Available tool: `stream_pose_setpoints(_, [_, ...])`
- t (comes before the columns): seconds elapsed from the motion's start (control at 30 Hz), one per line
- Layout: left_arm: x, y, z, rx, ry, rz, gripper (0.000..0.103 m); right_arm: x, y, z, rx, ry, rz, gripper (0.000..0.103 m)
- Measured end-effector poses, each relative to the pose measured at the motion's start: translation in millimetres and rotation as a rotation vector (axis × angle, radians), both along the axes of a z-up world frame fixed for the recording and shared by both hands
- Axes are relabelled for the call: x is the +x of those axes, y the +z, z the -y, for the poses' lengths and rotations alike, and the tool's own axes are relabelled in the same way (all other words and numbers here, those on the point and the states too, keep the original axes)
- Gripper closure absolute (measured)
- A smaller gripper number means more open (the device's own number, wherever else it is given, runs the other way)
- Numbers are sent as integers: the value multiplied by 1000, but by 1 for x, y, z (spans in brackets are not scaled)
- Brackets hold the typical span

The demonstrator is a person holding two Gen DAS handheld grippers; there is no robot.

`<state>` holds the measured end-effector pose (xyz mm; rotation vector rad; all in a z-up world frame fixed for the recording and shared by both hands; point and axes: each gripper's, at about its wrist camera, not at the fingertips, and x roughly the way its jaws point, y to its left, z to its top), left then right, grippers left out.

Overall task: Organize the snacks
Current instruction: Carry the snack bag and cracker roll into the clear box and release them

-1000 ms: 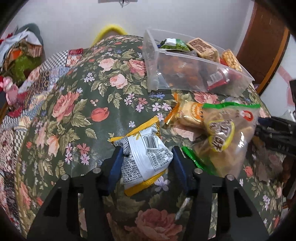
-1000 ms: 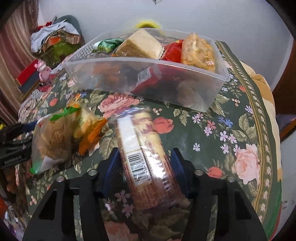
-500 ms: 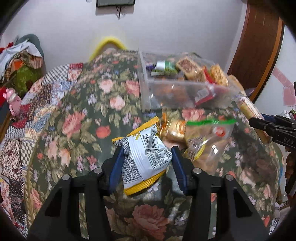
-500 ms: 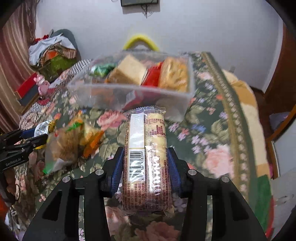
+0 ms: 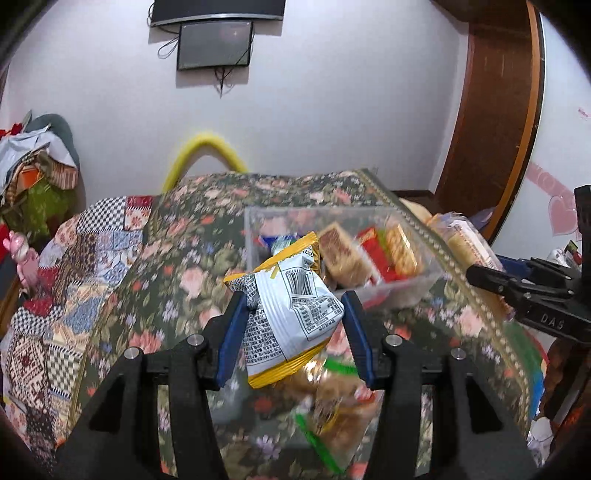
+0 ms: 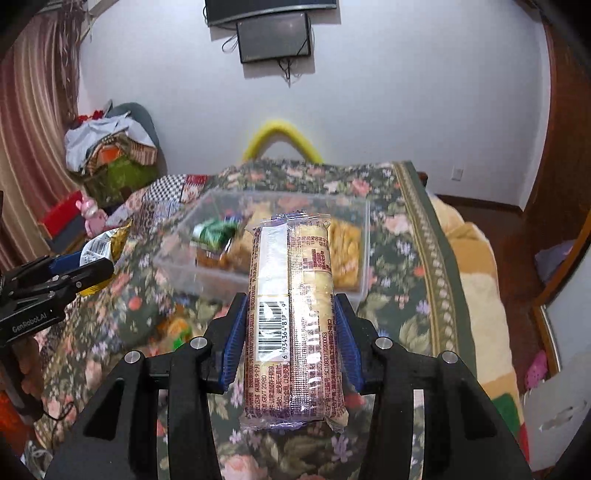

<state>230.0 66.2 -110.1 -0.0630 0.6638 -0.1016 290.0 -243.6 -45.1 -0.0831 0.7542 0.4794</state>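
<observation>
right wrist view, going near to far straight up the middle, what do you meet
cracker pack held in the right gripper → clear snack bin → far edge of the floral tablecloth → yellow chair back → wall screen

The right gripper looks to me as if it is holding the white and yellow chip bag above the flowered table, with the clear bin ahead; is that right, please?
Not quite: the right gripper holds the long cracker pack, as the right wrist view shows. The white and yellow chip bag is in the left gripper. The clear bin is ahead.

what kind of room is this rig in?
Likely a home living room or bedroom: a wall-mounted screen, a pile of clothes by a striped curtain, and a floral cloth under the snack bin.
</observation>
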Motion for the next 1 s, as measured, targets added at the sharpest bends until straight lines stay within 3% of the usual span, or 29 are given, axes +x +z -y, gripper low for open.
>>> stream_pose_setpoints(0.4, [58,10,14,-8,-5,17,52,43,12,-17,23,-13,33,61])
stream_pose_setpoints(0.73, [118,-16,8,-48,20,-68,52,85,-14,-37,19,8,-36,60])
stream_pose_setpoints(1.0, [154,-39,5,-16,48,-107,51,107,-35,-48,-7,14,-75,60])
